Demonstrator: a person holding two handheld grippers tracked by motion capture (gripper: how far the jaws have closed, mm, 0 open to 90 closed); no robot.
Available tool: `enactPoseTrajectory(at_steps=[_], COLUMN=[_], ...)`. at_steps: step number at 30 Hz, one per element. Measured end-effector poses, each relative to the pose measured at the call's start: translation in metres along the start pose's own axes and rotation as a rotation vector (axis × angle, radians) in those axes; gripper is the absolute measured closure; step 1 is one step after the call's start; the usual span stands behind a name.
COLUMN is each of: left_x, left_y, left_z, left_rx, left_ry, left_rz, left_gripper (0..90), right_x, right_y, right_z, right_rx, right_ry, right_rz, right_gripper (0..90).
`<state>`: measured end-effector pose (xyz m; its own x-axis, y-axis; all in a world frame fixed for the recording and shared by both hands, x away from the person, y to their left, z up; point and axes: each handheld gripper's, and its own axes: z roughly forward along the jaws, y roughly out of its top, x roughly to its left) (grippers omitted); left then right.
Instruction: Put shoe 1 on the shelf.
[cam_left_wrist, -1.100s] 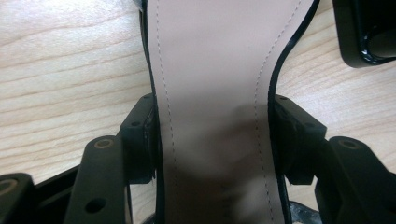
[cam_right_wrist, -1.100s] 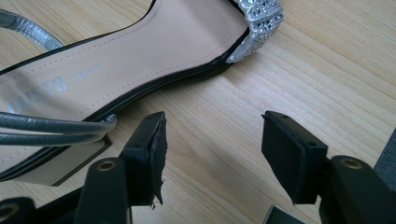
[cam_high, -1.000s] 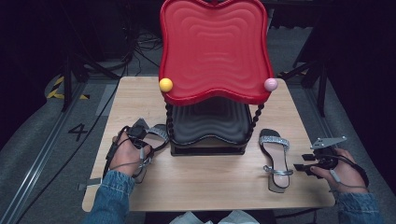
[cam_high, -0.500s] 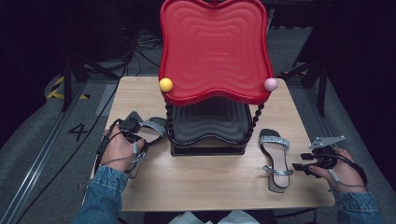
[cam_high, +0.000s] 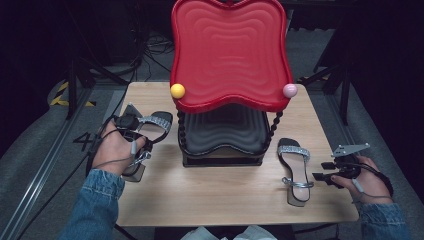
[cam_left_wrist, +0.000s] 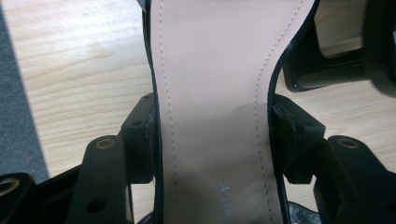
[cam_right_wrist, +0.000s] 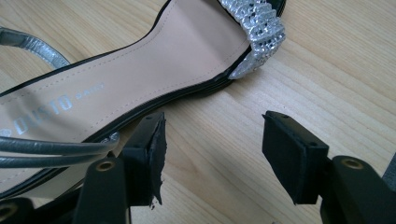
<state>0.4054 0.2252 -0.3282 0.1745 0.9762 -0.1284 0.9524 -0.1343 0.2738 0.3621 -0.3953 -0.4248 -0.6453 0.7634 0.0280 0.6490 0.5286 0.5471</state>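
A black sandal with a silver glitter strap (cam_high: 156, 121) lies at the table's left, heel toward me. My left gripper (cam_high: 141, 136) is shut on it; in the left gripper view the jaws press both sides of the narrow waist of its tan insole (cam_left_wrist: 212, 93), left gripper (cam_left_wrist: 212, 140). The matching sandal (cam_high: 294, 167) lies flat at the right. My right gripper (cam_high: 323, 170) is just right of it, open, low over the wood. In the right gripper view the right gripper (cam_right_wrist: 212, 144) holds nothing, and the sandal (cam_right_wrist: 154, 70) lies just beyond its left jaw.
A two-tier rack stands mid-table: a red wavy tray (cam_high: 230, 50) on top, a black tray (cam_high: 225, 131) beneath, with a yellow ball (cam_high: 177, 90) and a pink ball (cam_high: 290, 90) on its front posts. The wooden table (cam_high: 215, 195) edge runs near my arms.
My left hand and gripper have shifted a little forward and to the left at the left sandal. The right gripper and right sandal have stayed put.
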Motion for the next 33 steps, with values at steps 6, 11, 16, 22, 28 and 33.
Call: enactPoseTrajectory(at_steps=[6,11,16,22,28,33], left_x=[-0.001,-0.005,-0.009,-0.01,-0.009,-0.009], left_y=[0.006,0.011,0.015,0.02,0.021,0.023], left_z=[-0.025,-0.047,-0.066,-0.084,-0.102,-0.117], left_rx=[-0.014,-0.036,-0.035,-0.046,-0.074,-0.092], left_ry=[-0.003,0.008,-0.02,-0.004,0.005,0.012], left_rz=[-0.025,-0.029,-0.043,-0.045,-0.057,-0.058], left_gripper=[42.2,42.2,42.2,42.2,42.2,42.2], right_x=[-0.003,-0.004,-0.007,-0.012,-0.014,-0.016], right_y=[0.001,0.001,0.001,-0.001,-0.001,-0.003], right_z=[0.0,-0.001,-0.003,0.001,0.002,-0.003], right_rx=[-0.018,-0.032,-0.037,-0.032,-0.032,-0.044], right_ry=[-0.001,0.005,0.002,0.008,0.018,0.015], right_rz=[0.019,0.039,0.058,0.078,0.114,0.13], right_gripper=[39.7,39.6,39.7,39.9,40.3,40.1])
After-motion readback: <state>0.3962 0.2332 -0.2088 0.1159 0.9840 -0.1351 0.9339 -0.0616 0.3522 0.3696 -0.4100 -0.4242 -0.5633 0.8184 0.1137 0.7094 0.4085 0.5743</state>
